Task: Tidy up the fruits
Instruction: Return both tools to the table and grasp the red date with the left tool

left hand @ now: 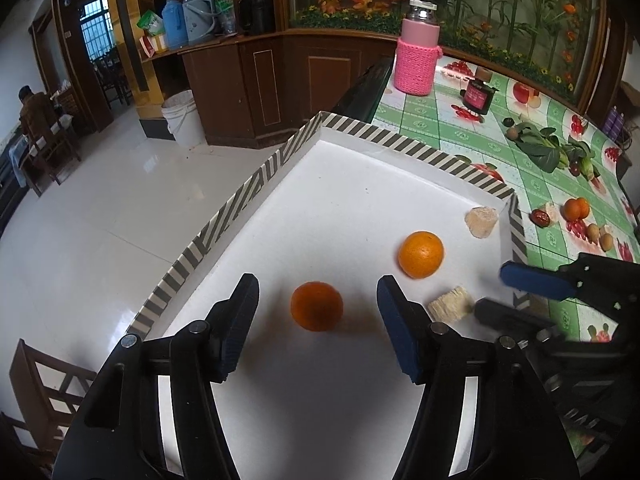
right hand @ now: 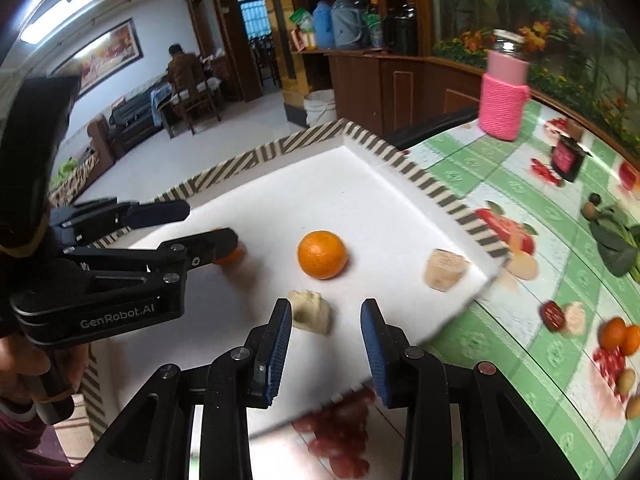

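Left wrist view: the left tongs [left hand: 318, 304] stand partly open over the white tray [left hand: 360, 184], their blue pads either side of the darker orange [left hand: 316, 306] without touching it; that orange rests on the tray floor. A second, brighter orange [left hand: 421, 254] lies further in on the tray, toward its right rim. 2 pale chunks lie on the tray too, one [left hand: 481, 220] in its right corner, one [left hand: 449, 304] near its right rim, just before the right tongs [left hand: 494, 292].

Right wrist view: the right tongs [right hand: 325, 320] are partly open and hold nothing; the nearer pale chunk [right hand: 310, 311] lies on the tray [right hand: 352, 196] just ahead of their left pad. The brighter orange [right hand: 322, 254] sits mid-tray. The left tongs [right hand: 208, 226] straddle the darker orange [right hand: 230, 256] at the tray's left side. The tray rests on the green-patterned counter [right hand: 460, 168].
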Available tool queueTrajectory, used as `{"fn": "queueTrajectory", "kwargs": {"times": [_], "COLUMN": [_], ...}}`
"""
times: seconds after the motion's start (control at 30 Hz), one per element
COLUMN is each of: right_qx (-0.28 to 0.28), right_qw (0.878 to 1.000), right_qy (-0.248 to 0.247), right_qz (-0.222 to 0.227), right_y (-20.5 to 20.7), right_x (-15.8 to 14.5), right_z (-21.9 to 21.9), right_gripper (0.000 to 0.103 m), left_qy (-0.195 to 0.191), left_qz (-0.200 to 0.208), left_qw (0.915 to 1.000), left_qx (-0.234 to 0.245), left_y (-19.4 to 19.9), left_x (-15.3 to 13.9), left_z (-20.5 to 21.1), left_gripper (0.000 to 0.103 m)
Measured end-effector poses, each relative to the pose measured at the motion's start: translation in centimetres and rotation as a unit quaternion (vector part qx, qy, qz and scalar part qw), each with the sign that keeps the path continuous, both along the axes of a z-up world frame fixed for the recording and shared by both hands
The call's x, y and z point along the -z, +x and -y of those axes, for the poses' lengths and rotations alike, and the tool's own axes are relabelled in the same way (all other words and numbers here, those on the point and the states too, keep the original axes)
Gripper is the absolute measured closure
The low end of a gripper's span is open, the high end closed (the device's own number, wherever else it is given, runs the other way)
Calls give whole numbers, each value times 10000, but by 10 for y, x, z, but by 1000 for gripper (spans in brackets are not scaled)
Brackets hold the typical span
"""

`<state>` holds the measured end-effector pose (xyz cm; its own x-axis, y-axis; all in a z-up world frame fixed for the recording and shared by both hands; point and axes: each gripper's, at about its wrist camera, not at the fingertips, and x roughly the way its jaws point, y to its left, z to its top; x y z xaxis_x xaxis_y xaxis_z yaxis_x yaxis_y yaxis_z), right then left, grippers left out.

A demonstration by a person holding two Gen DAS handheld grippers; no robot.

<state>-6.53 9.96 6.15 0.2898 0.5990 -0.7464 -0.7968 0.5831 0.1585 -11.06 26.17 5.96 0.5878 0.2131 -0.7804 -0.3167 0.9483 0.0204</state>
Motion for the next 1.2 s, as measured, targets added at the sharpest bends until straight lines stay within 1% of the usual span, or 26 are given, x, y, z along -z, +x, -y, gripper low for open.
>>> {"fn": "queueTrajectory", "kwargs": {"times": [0.17, 0.3, 0.47, 0.6, 0.73, 0.8, 1.0, 1.2], "right_qx": [332, 647, 1009, 1364, 1691, 1810, 2138, 2386], "right_qw": [9993, 9973, 9942, 9900, 9849, 9828, 9764, 9707], "right_qy": [176, 332, 368, 343, 341, 315, 229, 71], "right_qz": [-3, -62, -89, -68, -164, -163, -183, -265], "right_y": [2, 5, 9, 12, 20, 22, 34, 55], "right_x": [-6, -8, -6, -4, 2, 4, 10, 20], "right_z": [33, 62, 95, 131, 161, 173, 207, 234], "right_gripper": [69, 68, 68, 68, 68, 68, 68, 68], "left_qy": [57, 67, -97, -238, -268, -253, -403, -409], "left_qz": [206, 354, 436, 425, 411, 380, 225, 27], "left_qw": [9998, 9991, 9981, 9965, 9945, 9937, 9888, 9859], "left_qx": [42, 211, 436, 678, 924, 1026, 1420, 1620], "left_y": [-8, -11, -6, 3, 13, 22, 52, 80], "left_x": [-11, -21, -26, -27, -26, -25, -15, -3], "left_z": [15, 37, 62, 87, 113, 125, 159, 180], "left_gripper": [41, 41, 41, 41, 41, 41, 41, 41]}}
